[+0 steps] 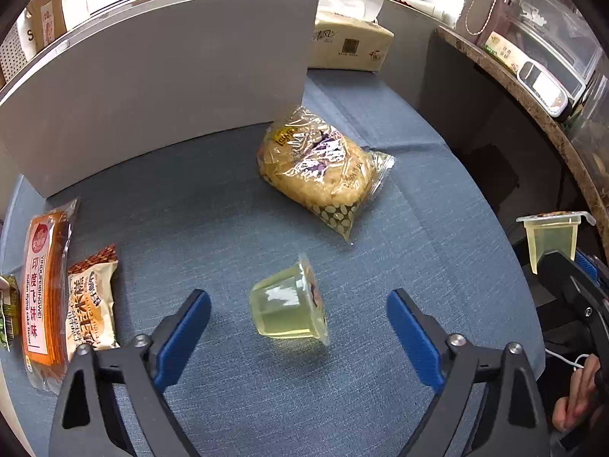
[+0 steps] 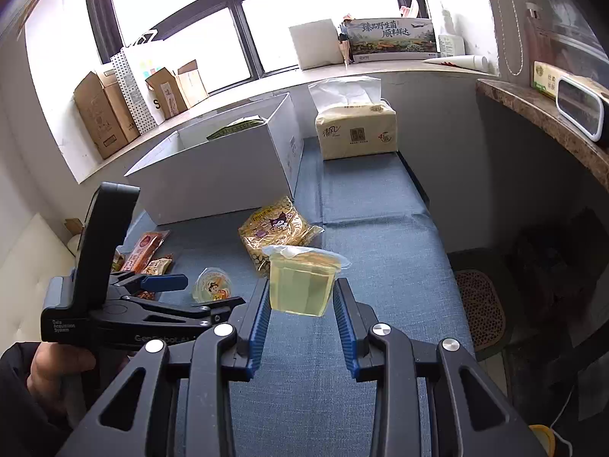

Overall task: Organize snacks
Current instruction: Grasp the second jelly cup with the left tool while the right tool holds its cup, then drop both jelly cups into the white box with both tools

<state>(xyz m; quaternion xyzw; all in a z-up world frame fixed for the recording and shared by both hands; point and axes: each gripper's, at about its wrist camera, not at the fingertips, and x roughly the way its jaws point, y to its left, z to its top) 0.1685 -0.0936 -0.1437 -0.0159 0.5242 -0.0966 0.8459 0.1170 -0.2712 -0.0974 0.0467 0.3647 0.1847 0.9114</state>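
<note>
Blue-clothed desk (image 1: 437,205): one jelly cup (image 1: 287,304) on its side near the front edge, lying untouched between the spread jaws of the left gripper (image 1: 298,318). Right gripper (image 2: 302,304) pinches a second jelly cup (image 2: 302,282) upright, clear of the cloth. Wrapped bread (image 1: 319,169) lies mid-desk by the white box (image 1: 152,87) (back edge); two flat packets (image 1: 64,297) at the left edge.

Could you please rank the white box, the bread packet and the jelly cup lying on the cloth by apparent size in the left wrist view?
1. White box, by far the largest.
2. Bread packet.
3. Jelly cup, smallest, though it lies nearest the camera, which flatters it.
</note>
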